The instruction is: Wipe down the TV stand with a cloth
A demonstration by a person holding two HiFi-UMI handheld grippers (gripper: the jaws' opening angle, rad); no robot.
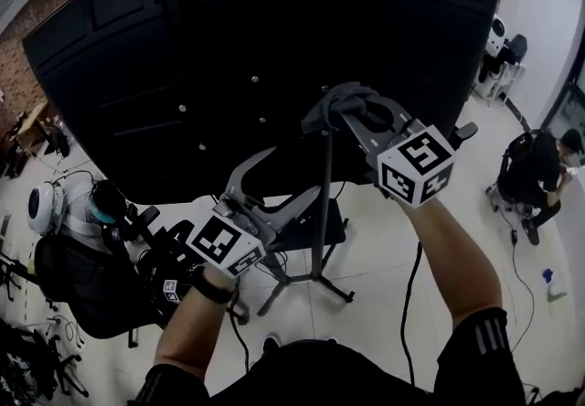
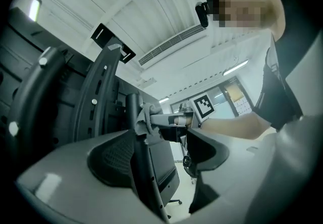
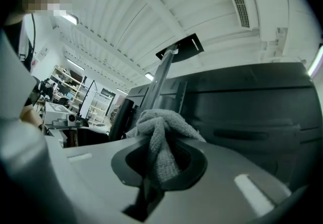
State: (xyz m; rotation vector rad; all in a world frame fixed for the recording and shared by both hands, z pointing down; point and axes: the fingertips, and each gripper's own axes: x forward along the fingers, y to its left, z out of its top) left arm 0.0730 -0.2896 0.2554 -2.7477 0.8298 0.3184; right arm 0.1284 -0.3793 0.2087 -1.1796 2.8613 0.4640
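At scene centre, seen from behind: television (image 1: 228, 57), large, black back panel facing the camera, carried on the TV stand (image 1: 325, 212).

- TV stand: one black upright pole, splayed legs on the pale floor (image 1: 384, 249). A dark tray (image 1: 320, 229) is fixed part-way up the pole.
- Cloth (image 1: 352, 102): grey, towelling weave, bunched. It is held at the top of the pole, just near of the television's back. The left gripper view shows it touching the pole (image 2: 144, 117).
- Right tongs (image 1: 343, 116): closed on the cloth. A fold runs down between the two pads and the rest spills out beyond the tips (image 3: 161, 137). The marker cube points toward the person's forearm.
- Left tongs (image 1: 297, 176): lower and to the left of the right tongs, jaws standing apart. The pole passes between them, closer to the left jaw (image 2: 159, 157); contact with either pad cannot be told.
- Surroundings: office chair (image 1: 82, 276) with dark items on it, near left. A seated person (image 1: 539, 171) is at far right, well apart from the stand.
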